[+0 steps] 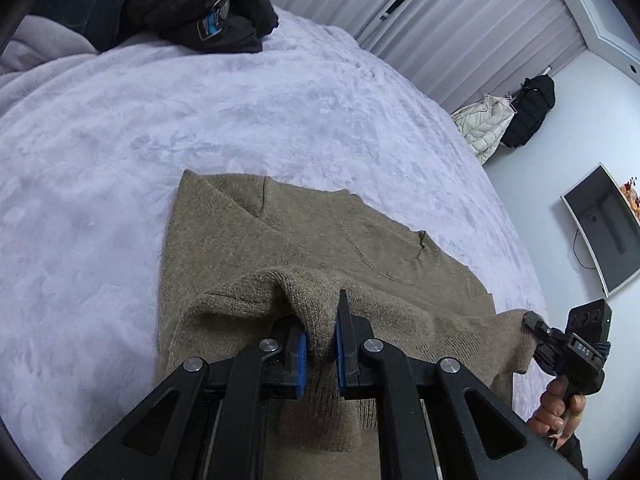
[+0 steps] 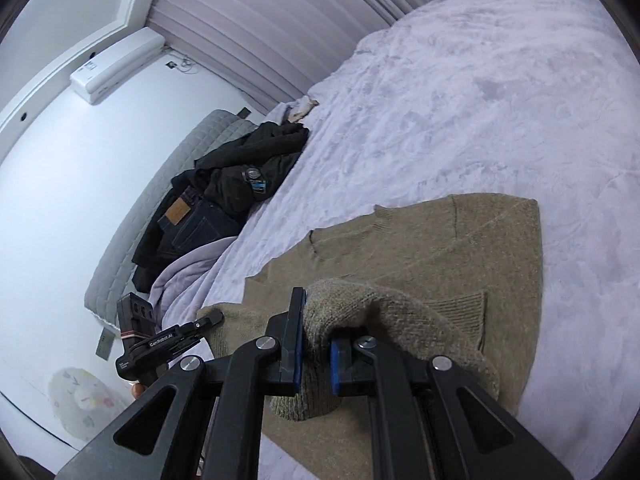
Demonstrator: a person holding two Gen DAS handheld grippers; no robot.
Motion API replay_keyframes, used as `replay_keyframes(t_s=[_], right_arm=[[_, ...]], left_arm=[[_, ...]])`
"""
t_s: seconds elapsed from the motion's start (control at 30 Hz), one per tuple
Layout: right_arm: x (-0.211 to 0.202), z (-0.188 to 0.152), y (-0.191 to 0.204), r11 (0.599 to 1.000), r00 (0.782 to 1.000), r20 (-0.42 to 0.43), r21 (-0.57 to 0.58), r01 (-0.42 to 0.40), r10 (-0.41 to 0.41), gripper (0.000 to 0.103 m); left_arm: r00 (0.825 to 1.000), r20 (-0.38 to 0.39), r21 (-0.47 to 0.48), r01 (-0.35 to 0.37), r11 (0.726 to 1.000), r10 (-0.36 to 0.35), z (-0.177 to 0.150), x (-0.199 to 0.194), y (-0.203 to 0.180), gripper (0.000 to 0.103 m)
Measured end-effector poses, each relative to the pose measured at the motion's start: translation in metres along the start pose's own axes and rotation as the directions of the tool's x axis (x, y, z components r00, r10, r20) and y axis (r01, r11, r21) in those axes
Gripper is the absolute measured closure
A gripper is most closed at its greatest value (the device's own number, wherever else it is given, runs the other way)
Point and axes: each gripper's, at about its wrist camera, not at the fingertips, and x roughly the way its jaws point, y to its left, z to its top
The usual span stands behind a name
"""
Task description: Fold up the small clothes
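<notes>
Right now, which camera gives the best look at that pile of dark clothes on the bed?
The right wrist view: the dark clothes pile shows whole, jeans and black garments at the bed's edge. The left wrist view catches only part of it, cut off at the top of the frame.

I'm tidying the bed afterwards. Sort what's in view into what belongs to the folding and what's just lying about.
In the job:
- tan knitted sweater, pinched in both jaws
- left gripper
- right gripper

Lying about:
- pile of dark clothes with blue jeans
- fluffy lilac blanket
- cream and black jackets on the wall
</notes>
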Motion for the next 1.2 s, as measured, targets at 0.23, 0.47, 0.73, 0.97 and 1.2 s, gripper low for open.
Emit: replay_keyframes(t_s=[0.23, 0.47, 0.73, 0.97, 1.2], right_arm=[[0.047, 0.019, -0.078, 0.936, 0.992, -0.124, 0.347, 0.056, -0.014, 0.085], [0.039, 0.03, -0.071, 0.92, 0.994, -0.078, 0.391, -0.038, 0.075, 0.022], [-0.013, 0.017, -0.011, 0.993, 0.993, -0.014, 0.029, 0.115, -0.114, 0.022], [0.022, -0.035, 0.037, 0.857, 0.916, -0.17, -0.448, 0.257, -0.363, 0.022], [0.092, -0.018, 0.027, 0.724, 0.833, -0.148, -0.59, 0.359, -0.533, 0.036]], left_arm=[[0.991, -0.093, -0.167, 0.079, 0.983, -0.096, 0.012, 0.03, 0.033, 0.06], [0.995, 0.023, -0.087, 0.096, 0.992, -0.095, 0.018, -0.018, 0.01, 0.0], [0.984, -0.033, 0.446, -0.142, 0.883, 0.175, -0.063, -0.025, -0.055, 0.0], [0.958, -0.161, 0.541, -0.115, 0.833, 0.236, -0.079, 0.035, -0.081, 0.0], [0.985, -0.091, 0.29, -0.114, 0.95, 0.146, 0.003, 0.047, -0.063, 0.0]])
